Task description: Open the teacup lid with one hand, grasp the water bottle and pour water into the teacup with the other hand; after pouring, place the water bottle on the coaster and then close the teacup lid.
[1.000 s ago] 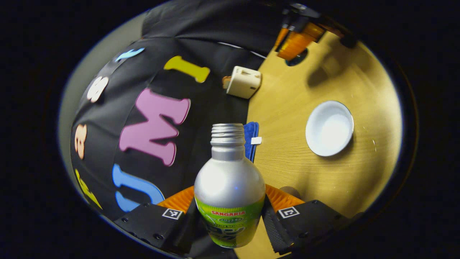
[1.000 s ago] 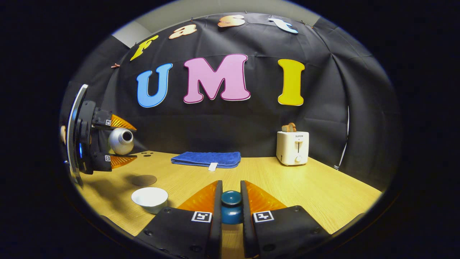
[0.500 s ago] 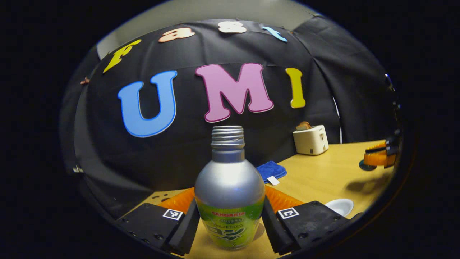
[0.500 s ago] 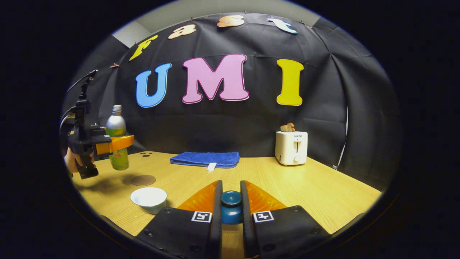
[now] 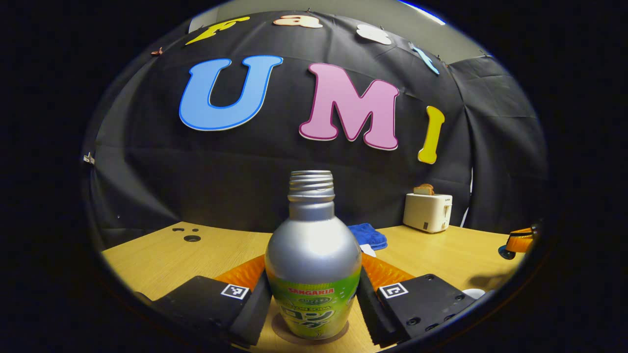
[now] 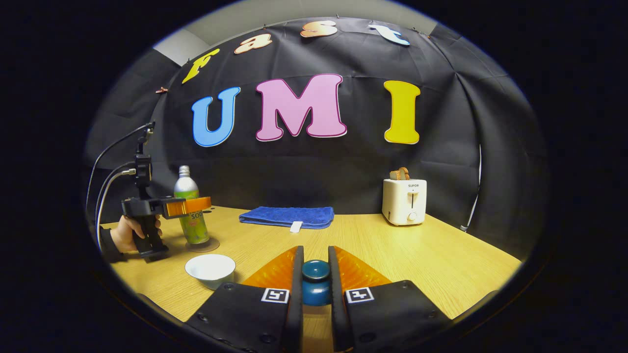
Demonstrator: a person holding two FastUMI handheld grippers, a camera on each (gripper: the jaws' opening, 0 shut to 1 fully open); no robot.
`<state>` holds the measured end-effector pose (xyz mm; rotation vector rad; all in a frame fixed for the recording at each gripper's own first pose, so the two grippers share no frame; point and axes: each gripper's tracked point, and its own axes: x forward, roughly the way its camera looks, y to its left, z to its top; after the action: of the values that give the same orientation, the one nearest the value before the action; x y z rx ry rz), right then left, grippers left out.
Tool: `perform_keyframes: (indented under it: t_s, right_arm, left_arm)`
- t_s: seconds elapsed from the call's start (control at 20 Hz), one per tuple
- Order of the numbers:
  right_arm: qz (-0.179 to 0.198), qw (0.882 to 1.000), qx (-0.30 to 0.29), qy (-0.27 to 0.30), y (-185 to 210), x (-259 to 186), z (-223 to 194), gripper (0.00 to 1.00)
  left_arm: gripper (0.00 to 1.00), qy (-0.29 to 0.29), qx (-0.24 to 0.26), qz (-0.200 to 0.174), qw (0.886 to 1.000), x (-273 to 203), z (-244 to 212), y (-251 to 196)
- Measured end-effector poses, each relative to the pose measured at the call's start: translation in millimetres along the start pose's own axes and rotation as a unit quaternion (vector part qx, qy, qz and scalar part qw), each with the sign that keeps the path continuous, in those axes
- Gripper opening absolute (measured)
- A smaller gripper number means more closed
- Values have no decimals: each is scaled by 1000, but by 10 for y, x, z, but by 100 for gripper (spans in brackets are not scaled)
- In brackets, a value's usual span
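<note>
On the coaster (image 6: 202, 244) at far left, bottle (image 6: 191, 212) upright, left gripper (image 5: 314, 289) fingers clamped on its sides, ready to let go. Right gripper (image 6: 314, 274) pinches lid (image 6: 315, 282) by its knob, clear of open cup (image 6: 210, 268), awaiting closing

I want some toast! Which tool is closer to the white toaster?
Right. The right tool, clamped on the dark teal teacup lid, is nearer the white toaster; the left tool holds the silver bottle across the table.
</note>
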<state>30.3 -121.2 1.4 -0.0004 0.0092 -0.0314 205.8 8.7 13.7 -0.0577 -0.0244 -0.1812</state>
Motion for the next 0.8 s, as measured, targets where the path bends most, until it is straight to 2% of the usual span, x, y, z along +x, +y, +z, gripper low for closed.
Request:
perform_keyframes:
  t_s: [0.2,0.45,0.5,0.55,0.8]
  right_arm:
    - [1,1000,0,0,0,14,2,27]
    - [1,1000,0,0,2,-2,2,27]
    - [2,1000,0,0,3,11,-2,27]
    - [3,1000,0,0,13,3,0,27]
    - [7,1000,0,0,26,-2,4,27]
  left_arm:
    - [83,15,19,1,1000,37,-94,12]
    - [85,32,16,1,999,-34,-198,5]
    - [96,37,15,-2,999,-100,-219,-38]
    - [98,33,15,-8,999,-158,-204,-65]
    - [99,26,37,-4,999,-527,-178,-104]
